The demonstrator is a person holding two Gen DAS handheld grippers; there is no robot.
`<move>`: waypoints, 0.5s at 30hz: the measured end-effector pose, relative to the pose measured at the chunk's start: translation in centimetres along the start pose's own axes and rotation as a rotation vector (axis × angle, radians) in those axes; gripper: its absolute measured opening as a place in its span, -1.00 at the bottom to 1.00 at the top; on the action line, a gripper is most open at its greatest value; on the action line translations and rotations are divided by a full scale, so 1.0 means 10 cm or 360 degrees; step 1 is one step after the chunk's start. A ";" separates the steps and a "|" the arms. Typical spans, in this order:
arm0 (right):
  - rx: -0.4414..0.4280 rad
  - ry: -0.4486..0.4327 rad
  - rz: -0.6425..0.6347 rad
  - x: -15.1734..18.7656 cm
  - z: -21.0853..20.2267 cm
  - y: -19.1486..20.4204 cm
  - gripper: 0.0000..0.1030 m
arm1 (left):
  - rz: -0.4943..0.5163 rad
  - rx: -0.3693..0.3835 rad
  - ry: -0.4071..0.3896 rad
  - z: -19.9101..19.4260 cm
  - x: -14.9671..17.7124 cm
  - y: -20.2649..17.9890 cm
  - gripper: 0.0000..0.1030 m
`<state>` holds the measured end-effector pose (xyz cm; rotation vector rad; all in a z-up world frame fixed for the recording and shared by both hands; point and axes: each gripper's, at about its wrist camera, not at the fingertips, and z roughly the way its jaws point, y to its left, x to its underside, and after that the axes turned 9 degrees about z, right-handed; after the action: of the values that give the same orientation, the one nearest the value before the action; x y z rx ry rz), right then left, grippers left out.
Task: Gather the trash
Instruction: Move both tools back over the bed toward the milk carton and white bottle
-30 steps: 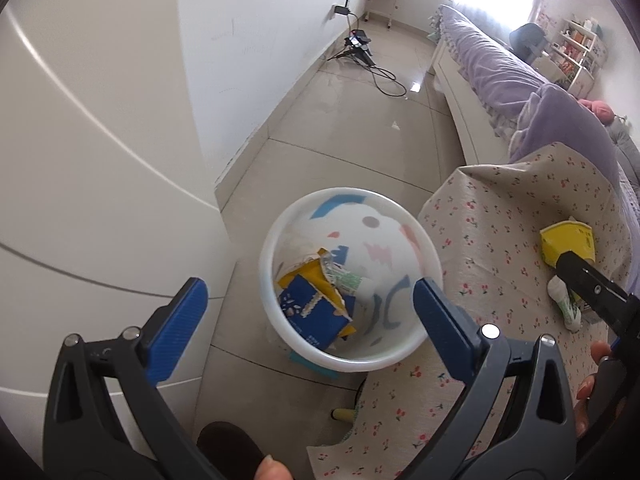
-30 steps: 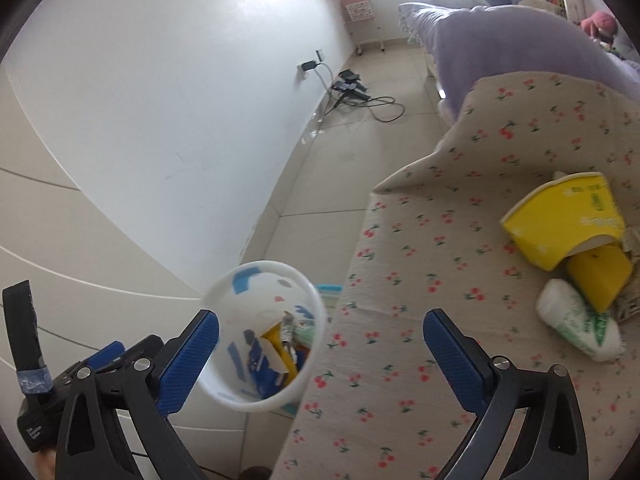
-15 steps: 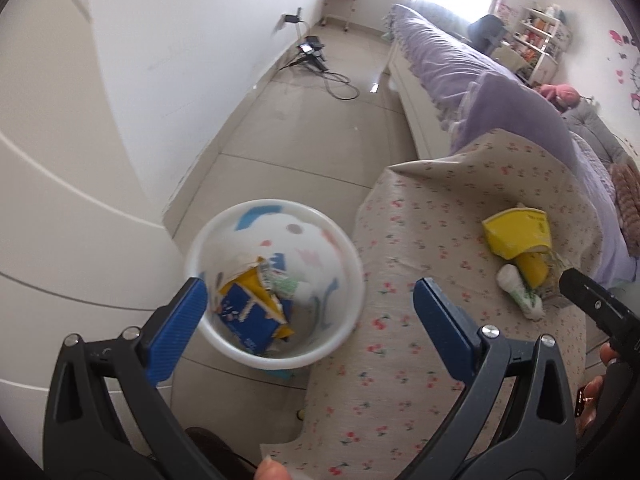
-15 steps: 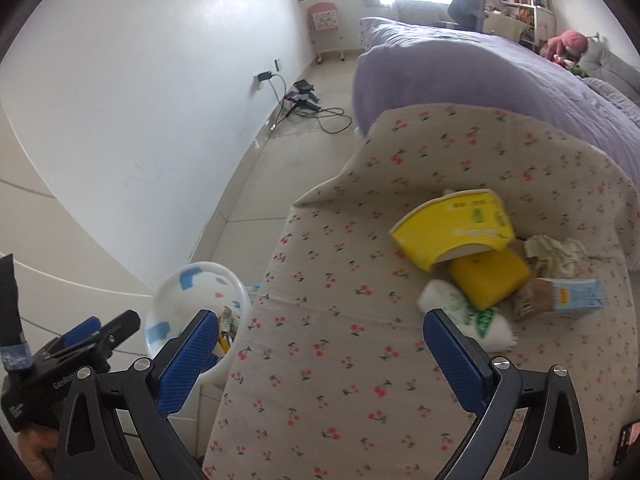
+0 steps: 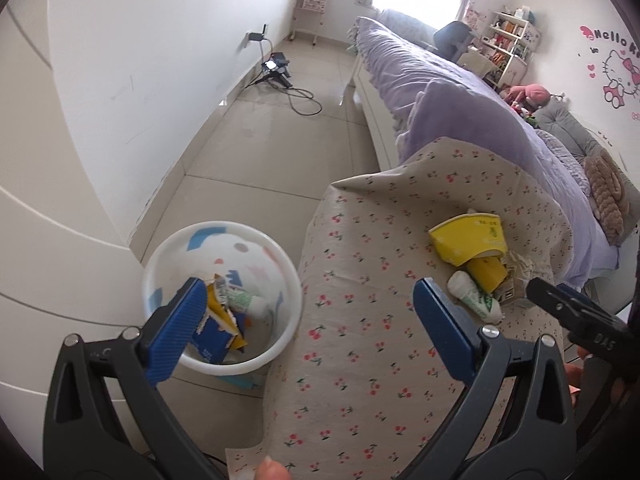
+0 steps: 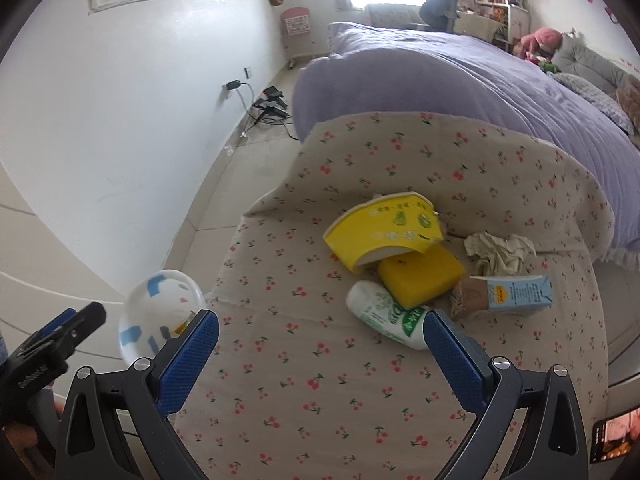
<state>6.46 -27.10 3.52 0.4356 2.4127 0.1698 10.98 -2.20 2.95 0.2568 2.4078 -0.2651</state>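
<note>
White plastic bottle with green print [image 6: 390,317] is lying on its side on the cherry-print cloth [image 6: 320,380], long axis slanting, touching the yellow sponge block [image 6: 420,276] below a crushed yellow paper cup [image 6: 384,232]. Right gripper [image 6: 318,344] and left gripper [image 5: 308,320] are hovering, jaws spread, empty. White patterned bin [image 5: 280,264] is standing on the floor beside.

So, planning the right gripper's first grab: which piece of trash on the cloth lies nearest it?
The white bottle with green print, lying just ahead of the right gripper.

Cherry-print beige cloth [image 6: 320,360], yellow carton [image 6: 384,236], white-and-green bottle [image 6: 384,312], white bin [image 5: 224,300] with blue patches.
</note>
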 end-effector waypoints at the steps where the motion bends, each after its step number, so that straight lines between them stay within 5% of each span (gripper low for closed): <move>1: 0.0007 -0.0009 0.0009 0.00 0.01 -0.03 1.00 | 0.0004 0.0005 -0.0004 -0.01 0.00 -0.02 0.98; 15: 0.0113 -0.0001 0.0261 -0.09 0.13 -0.72 1.00 | 0.0078 0.0037 -0.0144 0.05 -0.11 -0.39 0.99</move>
<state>6.03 -34.13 1.37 0.6669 2.3877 0.1560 11.10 -6.17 3.81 0.3076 2.3073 -0.2766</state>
